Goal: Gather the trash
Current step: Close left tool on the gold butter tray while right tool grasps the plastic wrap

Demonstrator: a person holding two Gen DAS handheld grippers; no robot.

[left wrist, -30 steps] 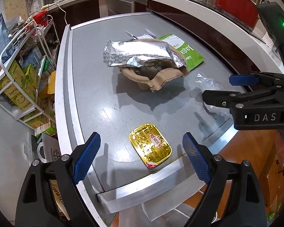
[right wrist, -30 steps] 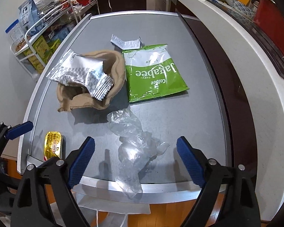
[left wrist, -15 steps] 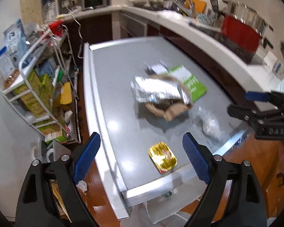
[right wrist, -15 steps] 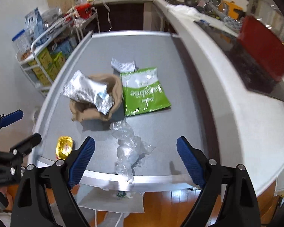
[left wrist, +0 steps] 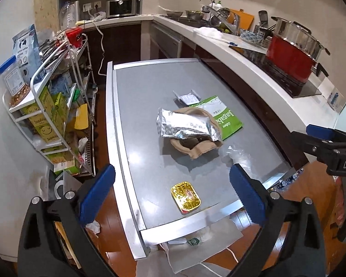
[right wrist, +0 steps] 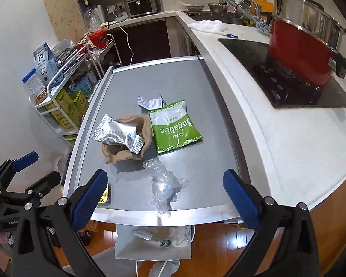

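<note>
Trash lies on a grey table (left wrist: 138, 115). A gold foil tray (left wrist: 185, 198) sits near the front edge. A silver wrapper (left wrist: 184, 125) rests on a crumpled brown paper bag (left wrist: 196, 149). A green Jagabee bag (right wrist: 174, 127), a small white packet (right wrist: 150, 102) and a clear crumpled plastic film (right wrist: 165, 184) lie nearby. My left gripper (left wrist: 171, 194) is open and empty, held back above the front edge. My right gripper (right wrist: 165, 198) is open and empty, above the front edge over the plastic film. A white bag (right wrist: 153, 242) hangs below the table's front.
A wire rack (left wrist: 46, 106) of boxes and jars stands left of the table. A white counter (right wrist: 276, 127) with a hob and a red pot (right wrist: 304, 46) runs along the right. The floor is wood.
Both grippers have pulled back and up from the table, so the trash looks smaller and farther. Nothing on the table has moved. Both stay open.
</note>
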